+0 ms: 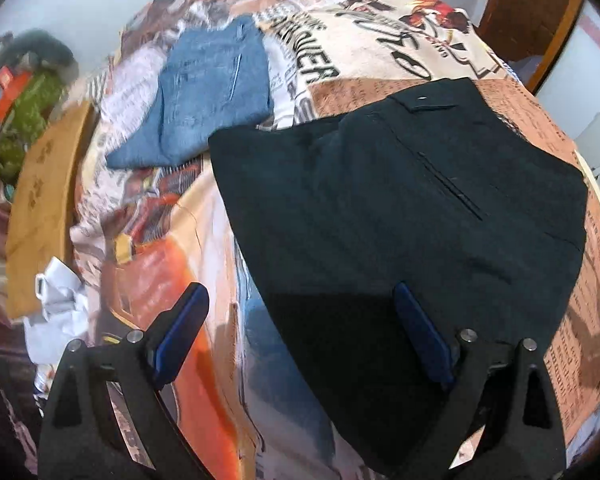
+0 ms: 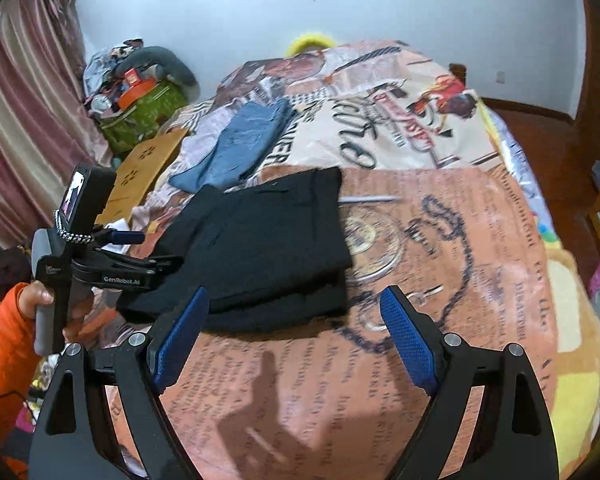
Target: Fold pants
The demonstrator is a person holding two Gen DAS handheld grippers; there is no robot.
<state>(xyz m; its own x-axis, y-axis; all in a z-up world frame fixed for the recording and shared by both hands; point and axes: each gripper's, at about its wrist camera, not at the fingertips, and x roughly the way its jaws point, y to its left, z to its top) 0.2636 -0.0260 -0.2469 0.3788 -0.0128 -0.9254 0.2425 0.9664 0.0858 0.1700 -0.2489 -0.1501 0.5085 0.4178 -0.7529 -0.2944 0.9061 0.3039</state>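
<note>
Black pants lie folded flat on the printed bedspread; they also show in the right wrist view as a layered stack. My left gripper is open, hovering over the near left edge of the pants, empty. It shows from the side in the right wrist view at the pants' left edge. My right gripper is open and empty, above the bedspread just in front of the pants' near edge.
Folded blue jeans lie behind the black pants, also in the right wrist view. A tan board leans at the bed's left side. A cluttered green box and curtains stand at the left.
</note>
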